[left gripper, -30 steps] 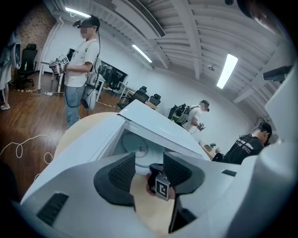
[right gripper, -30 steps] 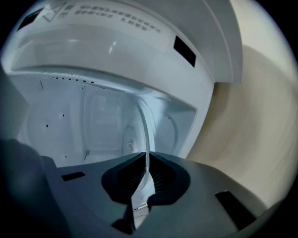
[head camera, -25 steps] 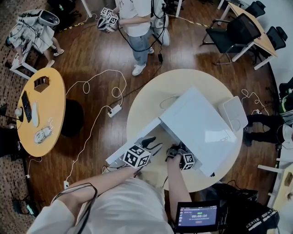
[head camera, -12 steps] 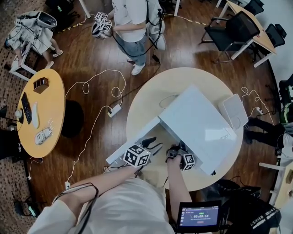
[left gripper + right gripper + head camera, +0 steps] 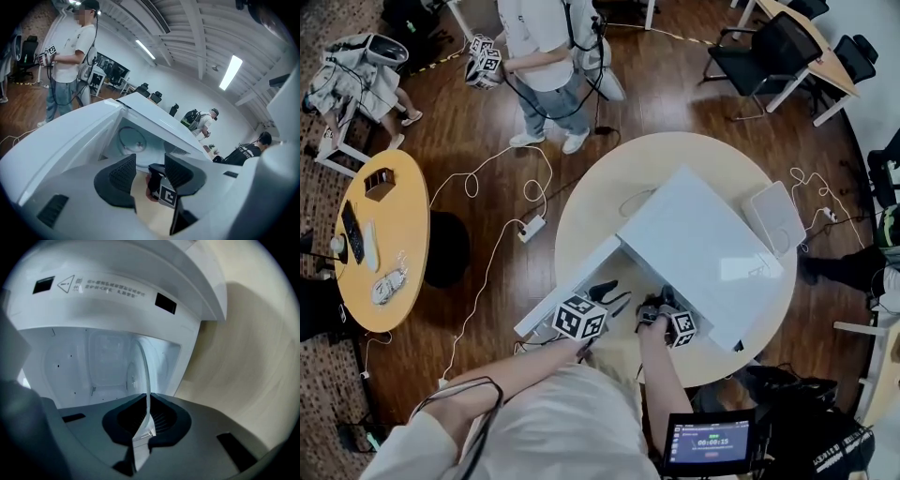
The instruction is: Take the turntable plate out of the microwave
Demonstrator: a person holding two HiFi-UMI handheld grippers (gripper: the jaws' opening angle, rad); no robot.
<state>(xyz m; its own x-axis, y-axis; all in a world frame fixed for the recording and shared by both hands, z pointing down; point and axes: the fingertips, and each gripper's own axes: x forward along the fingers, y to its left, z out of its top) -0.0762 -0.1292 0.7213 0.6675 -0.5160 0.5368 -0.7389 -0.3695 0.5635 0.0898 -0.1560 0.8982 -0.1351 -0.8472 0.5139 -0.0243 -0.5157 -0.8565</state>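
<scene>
Orange oval table (image 5: 408, 225) at left, white power strip (image 5: 532, 228) on wood floor (image 5: 487, 122), standing person (image 5: 539, 47), black chairs (image 5: 773, 52)

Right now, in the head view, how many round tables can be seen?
2. One yellow table at the left; one cream table in the centre, bearing the microwave. More may lie outside view.

The head view looks from high up, almost straight down, onto the table (image 5: 600, 183), the microwave (image 5: 703, 248), the left gripper (image 5: 612, 296) and the right gripper (image 5: 659, 305). The left gripper view sits low in front of the microwave, looks up and into it, and also sees the right gripper. The right gripper view is right at the opening, with the plate (image 5: 145, 376) very near. Both gripper views share the white inside.
</scene>
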